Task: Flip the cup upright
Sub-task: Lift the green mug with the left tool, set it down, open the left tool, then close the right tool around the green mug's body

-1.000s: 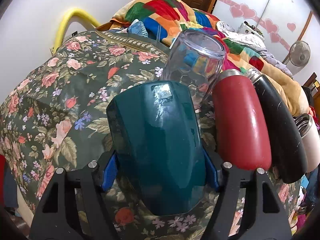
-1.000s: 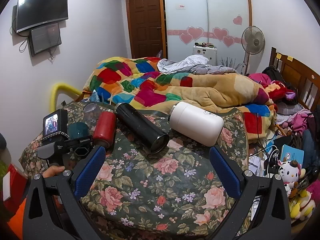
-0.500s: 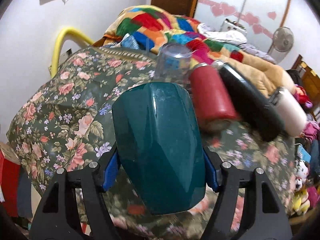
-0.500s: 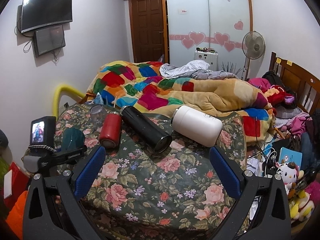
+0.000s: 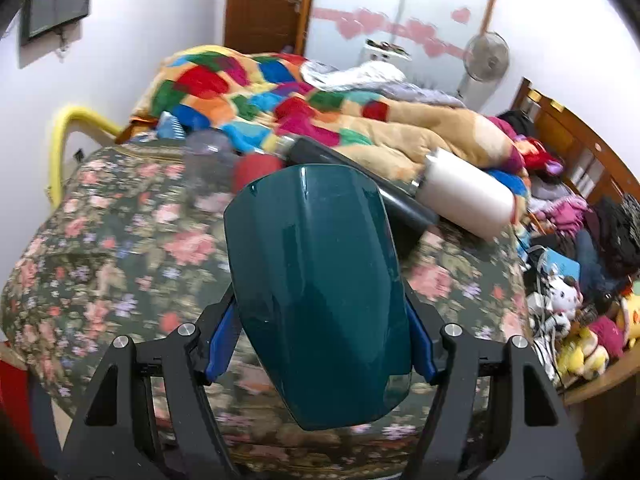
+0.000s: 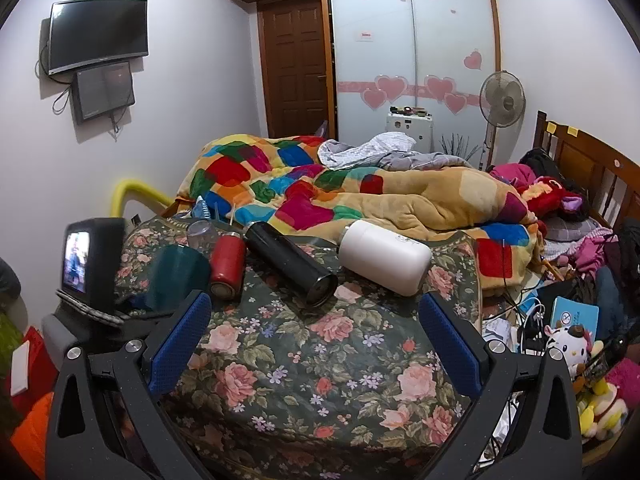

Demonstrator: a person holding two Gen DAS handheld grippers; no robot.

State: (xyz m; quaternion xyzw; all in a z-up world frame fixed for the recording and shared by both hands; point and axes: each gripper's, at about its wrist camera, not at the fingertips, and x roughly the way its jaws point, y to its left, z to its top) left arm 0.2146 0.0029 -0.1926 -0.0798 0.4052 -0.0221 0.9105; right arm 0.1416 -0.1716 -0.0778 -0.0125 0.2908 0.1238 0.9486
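Observation:
My left gripper [image 5: 318, 344] is shut on a dark green cup [image 5: 316, 288], its blue pads clamped on both sides. The cup is lifted off the floral cloth and fills the middle of the left wrist view; its closed end points away from the camera. In the right wrist view the green cup [image 6: 172, 276] hangs at the left in the left gripper [image 6: 136, 308], above the table's left part. My right gripper [image 6: 316, 344] is open and empty, held above the front of the floral table [image 6: 320, 360].
On the cloth lie a red bottle [image 6: 228, 264], a black flask [image 6: 290, 262] and a white flask [image 6: 384, 256]. A clear upside-down glass [image 6: 200, 234] stands behind the red bottle. A patchwork quilt [image 6: 340, 196] lies behind. Toys and clutter [image 6: 576, 344] sit to the right.
My left gripper has lifted the green cup up and back from the bottles, and its view has swung to the right. The right gripper has risen slightly and stays open.

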